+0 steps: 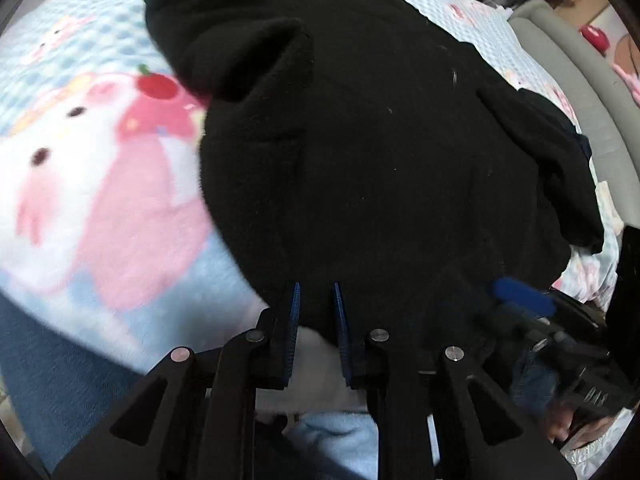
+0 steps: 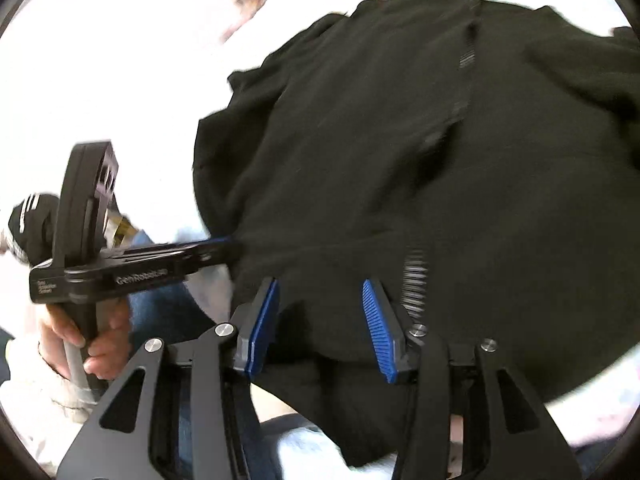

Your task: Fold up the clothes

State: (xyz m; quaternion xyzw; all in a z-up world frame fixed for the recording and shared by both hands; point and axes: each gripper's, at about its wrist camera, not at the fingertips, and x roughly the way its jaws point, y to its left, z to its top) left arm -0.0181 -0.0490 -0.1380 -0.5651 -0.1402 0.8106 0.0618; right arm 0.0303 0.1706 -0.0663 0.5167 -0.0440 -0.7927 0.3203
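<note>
Black handheld tongs (image 1: 316, 300) with ribbed blue pads (image 2: 262, 326) and silver pivot screws; the left tongs (image 2: 236, 244) carry white "GenRobot" lettering. The person's hand (image 2: 96, 344) emerges from a fluffy white sleeve (image 2: 28, 380), above blue jeans (image 2: 168, 312).

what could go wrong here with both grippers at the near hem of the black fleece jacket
1. The right gripper straddles the black fleece jacket with its blue pads apart, so the hem may slip free.
2. The left gripper pinches only a narrow bite, so lifting could skew the fold.
3. A sleeve is bunched on top and may get trapped.
</note>
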